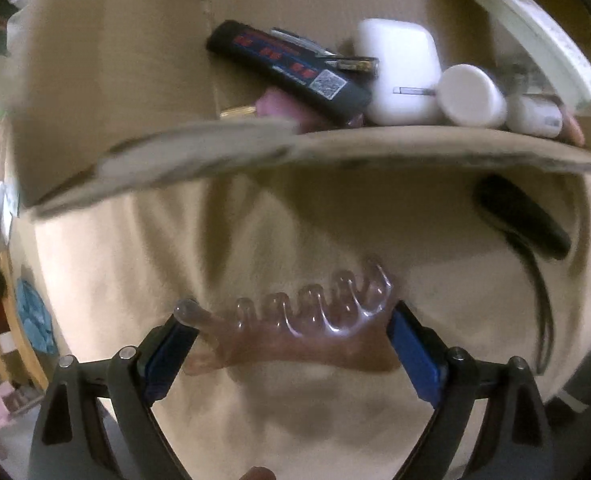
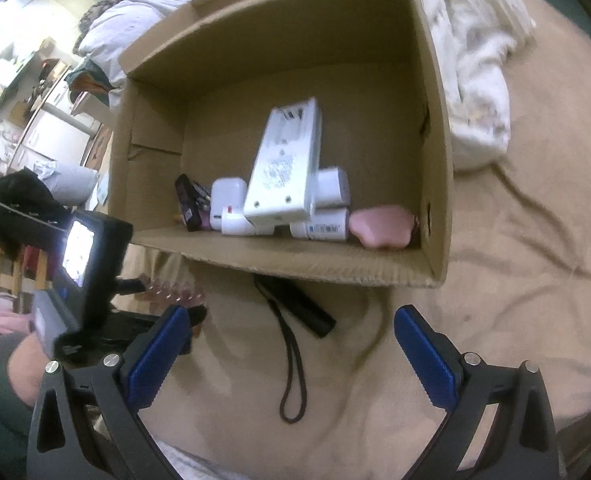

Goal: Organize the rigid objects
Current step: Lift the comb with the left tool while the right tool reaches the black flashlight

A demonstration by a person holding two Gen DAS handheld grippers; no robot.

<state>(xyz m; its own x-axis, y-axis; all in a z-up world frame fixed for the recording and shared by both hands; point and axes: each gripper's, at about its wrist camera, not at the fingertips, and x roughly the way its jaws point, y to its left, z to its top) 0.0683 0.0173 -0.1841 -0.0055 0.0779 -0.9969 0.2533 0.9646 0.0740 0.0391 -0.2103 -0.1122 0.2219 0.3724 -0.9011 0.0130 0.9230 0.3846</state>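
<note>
A translucent pink hair claw clip (image 1: 295, 320) spans the gap between the blue pads of my left gripper (image 1: 291, 328), which is shut on it, wide apart, above the beige bedsheet (image 1: 135, 264). In the right wrist view the clip (image 2: 175, 292) shows just before the cardboard box (image 2: 295, 264). The box rim (image 1: 335, 144) lies just ahead of the clip. My right gripper (image 2: 291, 340) is open with nothing between its fingers, hovering over the sheet. A black stick-shaped object with a wrist strap (image 2: 295, 304) lies on the sheet ahead of it, also seen in the left view as the black object (image 1: 523, 220).
Inside the box lie a black device with red print (image 1: 287, 68), a white earbud case (image 1: 399, 68), a white round jar (image 1: 471, 96), a white flat unit (image 2: 283, 168) and a pink item (image 2: 383, 228). White bedding (image 2: 479, 80) is piled right of the box.
</note>
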